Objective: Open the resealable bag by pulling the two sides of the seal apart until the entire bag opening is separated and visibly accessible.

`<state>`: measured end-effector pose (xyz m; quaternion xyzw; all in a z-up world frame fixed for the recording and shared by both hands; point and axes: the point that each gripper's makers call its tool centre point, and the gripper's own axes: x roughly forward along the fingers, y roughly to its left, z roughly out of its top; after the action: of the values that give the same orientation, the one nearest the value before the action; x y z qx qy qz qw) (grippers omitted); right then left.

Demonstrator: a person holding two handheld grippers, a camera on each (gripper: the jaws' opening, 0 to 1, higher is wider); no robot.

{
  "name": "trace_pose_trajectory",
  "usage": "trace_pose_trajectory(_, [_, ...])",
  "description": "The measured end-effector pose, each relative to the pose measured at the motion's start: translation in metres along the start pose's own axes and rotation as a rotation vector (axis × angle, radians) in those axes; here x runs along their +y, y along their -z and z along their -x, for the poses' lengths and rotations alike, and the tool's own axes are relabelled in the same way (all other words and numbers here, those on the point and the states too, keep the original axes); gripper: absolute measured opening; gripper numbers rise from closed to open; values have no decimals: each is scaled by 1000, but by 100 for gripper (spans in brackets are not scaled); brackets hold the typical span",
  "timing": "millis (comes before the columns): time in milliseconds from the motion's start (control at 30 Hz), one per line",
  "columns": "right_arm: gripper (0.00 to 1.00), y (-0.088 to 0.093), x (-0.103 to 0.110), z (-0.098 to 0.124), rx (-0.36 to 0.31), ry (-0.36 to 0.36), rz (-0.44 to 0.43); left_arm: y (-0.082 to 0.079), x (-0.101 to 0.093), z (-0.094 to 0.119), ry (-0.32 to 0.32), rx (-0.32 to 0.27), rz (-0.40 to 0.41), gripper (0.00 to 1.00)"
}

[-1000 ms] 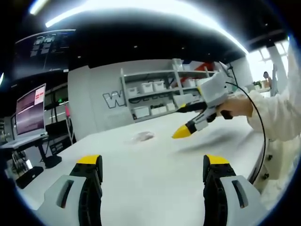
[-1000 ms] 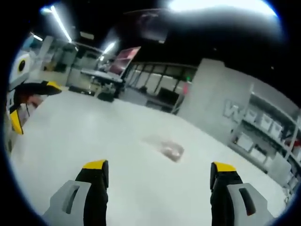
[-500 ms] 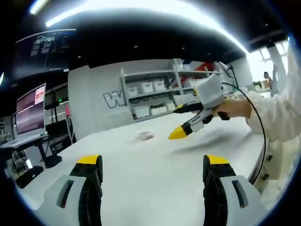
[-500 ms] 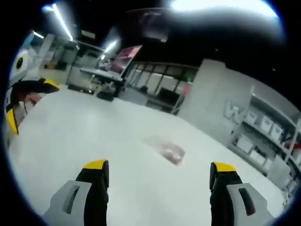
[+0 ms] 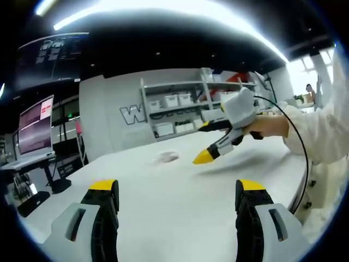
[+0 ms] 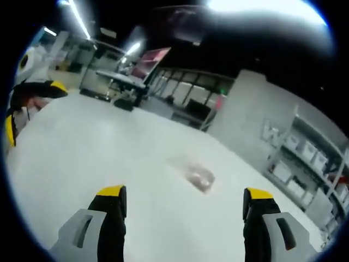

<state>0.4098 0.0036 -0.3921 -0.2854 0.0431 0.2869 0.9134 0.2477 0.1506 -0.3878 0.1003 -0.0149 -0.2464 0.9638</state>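
The bag (image 6: pixel 195 176) lies flat out on the bench (image 6: pixel 82 147), well clear of its near edge and untouched. Both the left gripper (image 5: pixel 178 203) and the right gripper (image 6: pixel 185 206) hover with jaws spread wide and empty. The approach should be low, so that each gripper can pinch one lip of the seal separately, right at the bag's mouth.
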Motion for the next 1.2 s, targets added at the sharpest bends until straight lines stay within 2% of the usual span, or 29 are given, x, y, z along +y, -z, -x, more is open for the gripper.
trace_pose_trajectory(100, [87, 0, 1, -2, 4, -3, 24, 1, 0, 0, 0, 2, 2, 87])
trace_pose_trajectory(667, [87, -9, 5, -16, -10, -9, 40, 1, 3, -1, -3, 3, 7, 87])
trace_pose_trajectory(1200, [86, -12, 4, -28, -13, 1, 28, 1, 7, 1, -10, 6, 12, 87])
